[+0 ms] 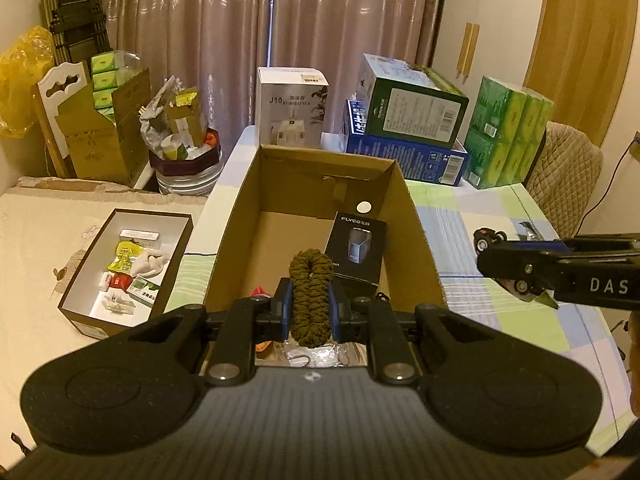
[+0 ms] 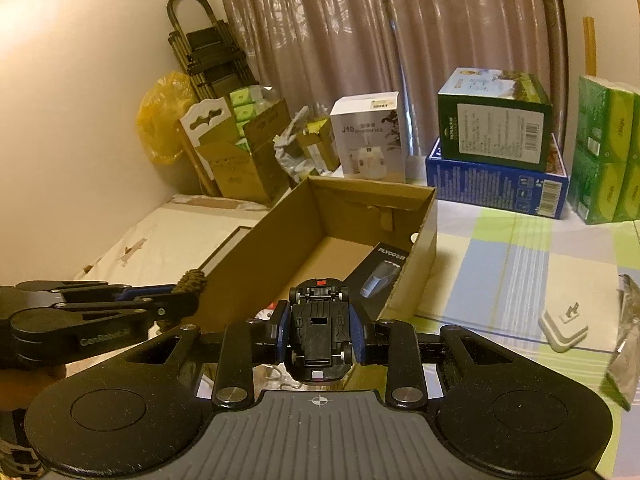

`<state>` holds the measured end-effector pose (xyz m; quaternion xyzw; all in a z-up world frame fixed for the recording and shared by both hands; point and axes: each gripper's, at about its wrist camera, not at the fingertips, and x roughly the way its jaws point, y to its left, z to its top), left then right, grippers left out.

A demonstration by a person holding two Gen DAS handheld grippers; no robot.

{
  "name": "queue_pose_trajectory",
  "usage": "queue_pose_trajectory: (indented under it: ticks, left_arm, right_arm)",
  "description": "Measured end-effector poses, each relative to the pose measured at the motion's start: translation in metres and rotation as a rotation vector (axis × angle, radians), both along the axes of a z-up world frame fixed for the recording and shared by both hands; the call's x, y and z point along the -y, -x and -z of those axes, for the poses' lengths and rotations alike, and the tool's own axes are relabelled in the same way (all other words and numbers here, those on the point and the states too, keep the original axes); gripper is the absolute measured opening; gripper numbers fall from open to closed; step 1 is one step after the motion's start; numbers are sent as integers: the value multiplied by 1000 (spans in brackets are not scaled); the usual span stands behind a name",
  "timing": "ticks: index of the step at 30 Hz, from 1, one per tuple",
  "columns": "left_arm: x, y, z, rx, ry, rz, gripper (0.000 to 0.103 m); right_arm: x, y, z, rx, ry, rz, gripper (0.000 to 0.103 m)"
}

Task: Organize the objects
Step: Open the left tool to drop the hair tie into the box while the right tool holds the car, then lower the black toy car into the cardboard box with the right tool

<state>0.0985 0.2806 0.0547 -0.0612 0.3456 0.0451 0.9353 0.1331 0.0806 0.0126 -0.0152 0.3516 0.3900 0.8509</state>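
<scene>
The worktop (image 2: 520, 256) has a checked cloth in green, blue and cream. On it sits an open brown cardboard box (image 1: 416, 216) with a black shaver box (image 1: 356, 248) inside. The left tongs (image 1: 310, 304) are clenched on a fuzzy olive scrunchie (image 1: 310, 292) over the near end of the box. The right tongs (image 2: 319, 332) grip a black toy car (image 2: 318, 332), belly up, near the box. Behind stand a white humidifier box (image 1: 290, 106), stacked boxes (image 1: 412, 120), green tissue packs (image 1: 508, 136) and a pinkish curtain (image 1: 272, 20). A white plug (image 2: 562, 328) lies on the cloth.
</scene>
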Motion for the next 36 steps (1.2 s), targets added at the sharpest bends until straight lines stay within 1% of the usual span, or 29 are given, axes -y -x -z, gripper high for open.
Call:
queue_pose_trajectory:
  ticks: [1,2,3,4,5,10,23,33,36]
  left_arm:
    - [0,-3,1,-2,1,3,16]
    - [-1,-6,3,-5,1,7,21]
    - [-2,-10,5,-7,0,6,30]
    - [-3,-11,6,-3,-2,2,36]
    - [-4,-13,7,0,-2,-1,44]
    - [-10,-12,9,2,-2,-11,44]
    - [-18,3,8,-3,2,-33,44]
    - [-21,7,10,-2,9,-39,45]
    - [-22,7,11,-2,12,-43,46]
  right_arm:
    - [-1,-1,1,-3,0,2,27]
    - [-1,-3,2,-5,-1,4,27]
    - [-2,-3,3,-8,-2,7,27]
    - [-2,-4,3,-10,-3,9,27]
    - [-1,-5,4,-13,-4,11,27]
    - [0,-7,6,-22,-4,19,27]
    - [-9,-7,5,-28,-9,6,27]
    - [-21,-11,15,-56,-7,0,28]
    - [-24,-15,18,-60,-28,2,28]
